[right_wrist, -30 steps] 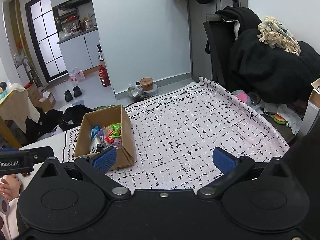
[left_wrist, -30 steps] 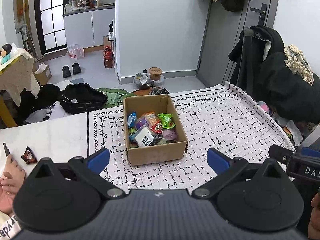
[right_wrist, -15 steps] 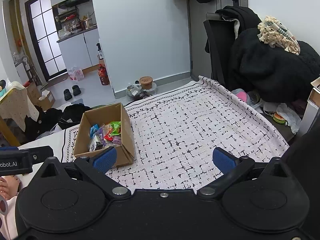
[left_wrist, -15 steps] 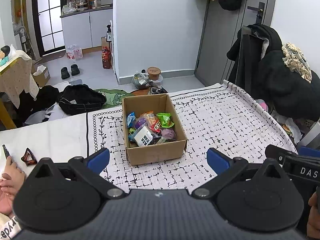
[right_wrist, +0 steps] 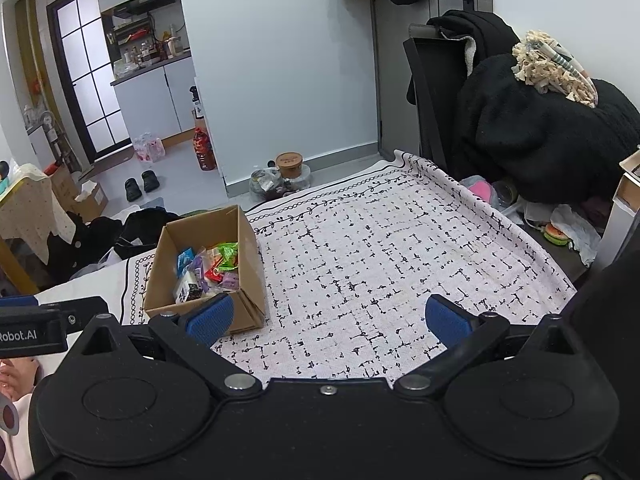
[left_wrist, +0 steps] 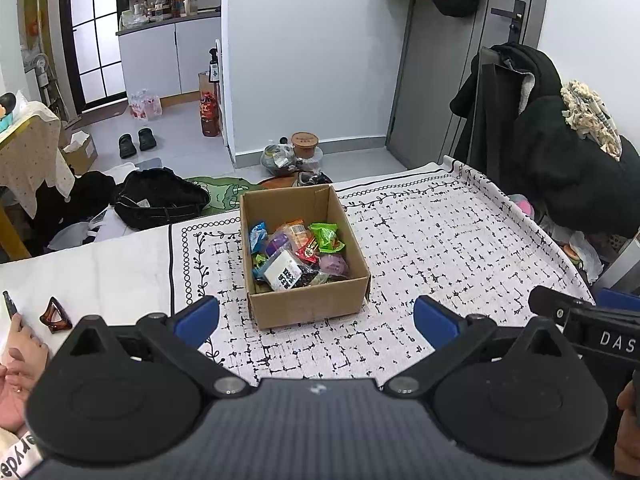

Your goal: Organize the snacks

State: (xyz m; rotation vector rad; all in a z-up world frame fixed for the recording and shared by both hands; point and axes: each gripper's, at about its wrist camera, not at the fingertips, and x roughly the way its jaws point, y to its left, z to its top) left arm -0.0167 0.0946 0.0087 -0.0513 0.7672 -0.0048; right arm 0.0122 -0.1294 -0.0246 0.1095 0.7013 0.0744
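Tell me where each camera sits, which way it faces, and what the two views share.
Left wrist: on the left gripper, facing forward over the open brown cardboard box of wrapped snacks; its blue-padded fingers spread, a hand at lower left.
Right wrist: on the right gripper, facing the black-and-white patterned tablecloth, box to its left; fingers spread.
Shared: box, tablecloth, each other's gripper.

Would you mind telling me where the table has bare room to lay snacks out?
The patterned cloth lies bare from the cardboard box across to its right edge. Left of the box, a narrower bare strip reaches the hair clip and a hand. The box itself is crowded with snack packets.
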